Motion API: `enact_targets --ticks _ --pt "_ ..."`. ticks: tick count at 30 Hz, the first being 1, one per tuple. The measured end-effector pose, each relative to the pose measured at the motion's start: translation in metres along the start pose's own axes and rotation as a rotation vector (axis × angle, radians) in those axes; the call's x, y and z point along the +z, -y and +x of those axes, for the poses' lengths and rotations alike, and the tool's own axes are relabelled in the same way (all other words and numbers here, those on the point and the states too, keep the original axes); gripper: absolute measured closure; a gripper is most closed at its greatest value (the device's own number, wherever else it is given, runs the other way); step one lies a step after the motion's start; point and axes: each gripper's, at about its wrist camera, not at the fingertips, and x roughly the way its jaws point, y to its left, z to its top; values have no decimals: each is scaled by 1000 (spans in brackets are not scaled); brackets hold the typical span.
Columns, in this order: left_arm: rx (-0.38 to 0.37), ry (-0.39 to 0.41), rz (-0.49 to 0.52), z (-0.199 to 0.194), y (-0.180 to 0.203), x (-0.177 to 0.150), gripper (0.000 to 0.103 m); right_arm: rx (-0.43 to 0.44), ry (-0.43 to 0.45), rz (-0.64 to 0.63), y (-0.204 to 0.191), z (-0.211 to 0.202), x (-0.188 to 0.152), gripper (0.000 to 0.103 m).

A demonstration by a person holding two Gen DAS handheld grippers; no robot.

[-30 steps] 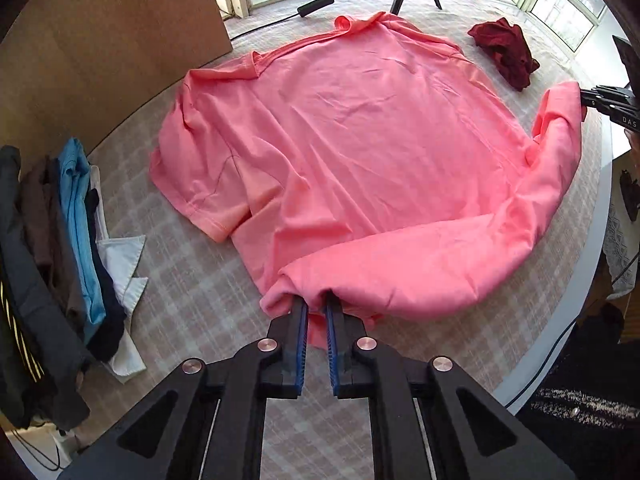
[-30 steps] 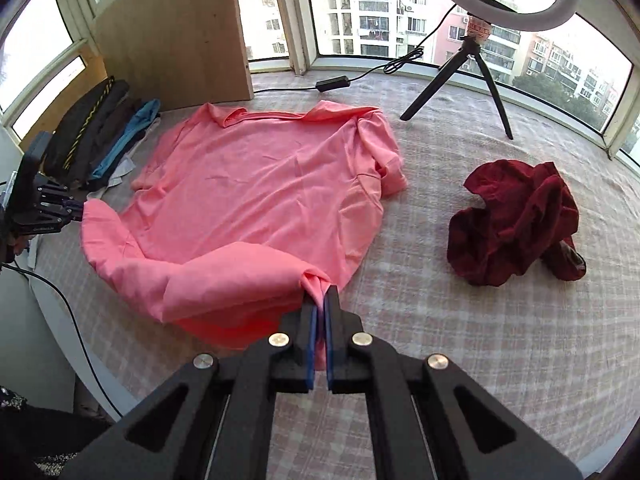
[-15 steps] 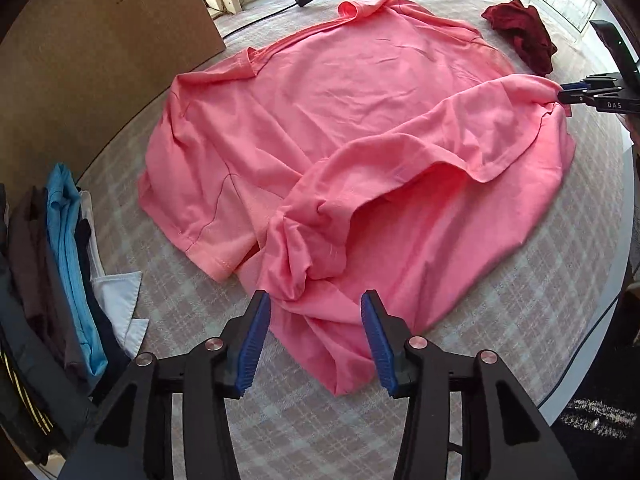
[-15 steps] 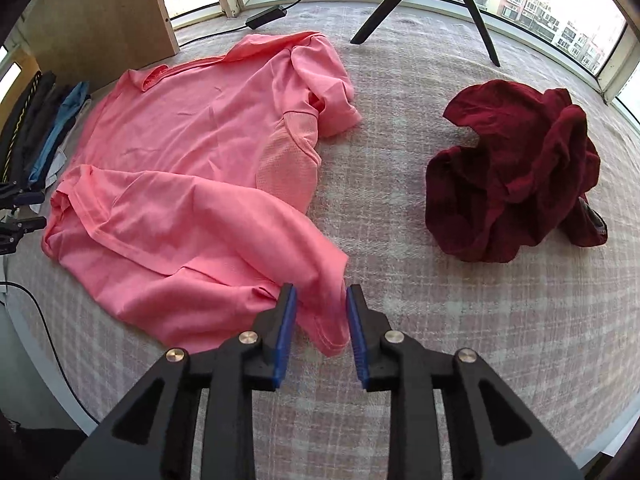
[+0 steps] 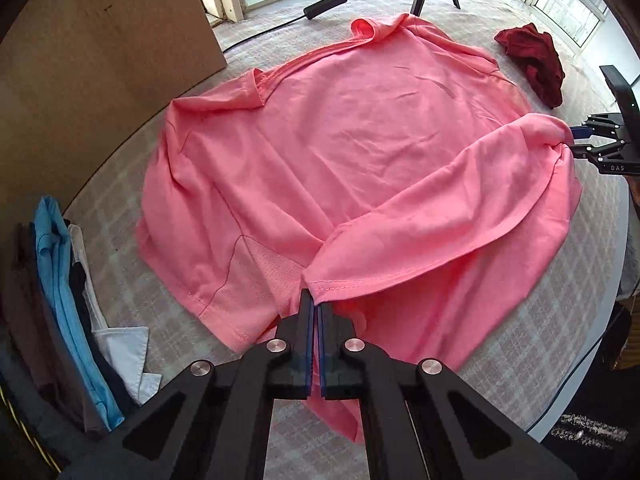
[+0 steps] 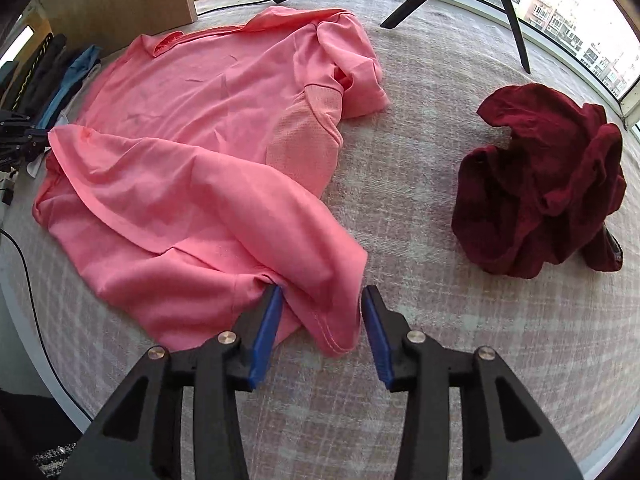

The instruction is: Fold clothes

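A pink T-shirt (image 5: 340,152) lies spread on the checked table, its bottom hem folded up over the body. My left gripper (image 5: 317,312) is shut on the hem's near corner. My right gripper (image 6: 322,312) is open, its blue pads either side of the hem's other corner (image 6: 332,320), which lies loose between them. The pink T-shirt also shows in the right wrist view (image 6: 208,120). In the left wrist view the right gripper (image 5: 576,140) sits at the fold's far right end.
A crumpled dark red garment (image 6: 548,184) lies right of the shirt. A stack of folded clothes (image 5: 60,300) lies at the left table edge. A tripod (image 6: 500,0), a cable with adapter (image 5: 324,0) and a wooden board (image 5: 100,60) stand at the back.
The left gripper, open half a second ago, has shut on the hem corner. The right gripper has opened wider around its corner. The folded hem lies further over the shirt body.
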Motion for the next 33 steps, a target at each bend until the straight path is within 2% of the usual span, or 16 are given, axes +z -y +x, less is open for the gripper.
enact_targets --ticks 3,4,5,6,7,10,12,14,16,20,25,27,28,29,31,33 --pt "-2 12 -17 -11 -9 -2 102 32 2 26 2 8 10 63" --pt "-4 17 -23 -14 -9 -1 102 64 11 54 6 6 13 70" --pt "-7 23 -30 -17 -8 1 102 94 19 76 9 3 15 85" --pt "-11 28 -36 -21 -10 0 102 125 27 98 12 -1 17 94" --pt "-16 33 -41 -26 -13 -1 103 121 26 114 14 -5 18 98" --pt "-20 49 -55 -36 -24 -2 102 107 39 97 11 -21 22 98" --pt "-14 37 -61 -26 -32 2 96 87 43 88 8 -27 25 98" --pt "6 36 -76 -23 -33 -1 76 62 37 99 7 -26 29 98" --pt "-18 43 -108 -22 -31 -6 74 50 26 125 8 -19 34 98" --pt "-66 17 -91 -14 -5 -14 71 54 11 162 12 -2 41 98" --pt "1 -12 -17 9 24 -6 61 66 13 186 15 2 42 98" --pt "27 -30 -13 19 23 -2 67 71 15 188 16 1 42 97" --pt "13 -40 -10 23 22 -1 80 74 15 188 17 0 42 97" --pt "-2 -50 -10 25 20 -2 103 77 15 189 17 -1 42 97" --pt "-26 -45 -12 19 16 -4 102 98 19 208 23 -4 44 97" --pt "-52 -23 -24 7 8 -4 102 119 23 227 28 -8 45 92"
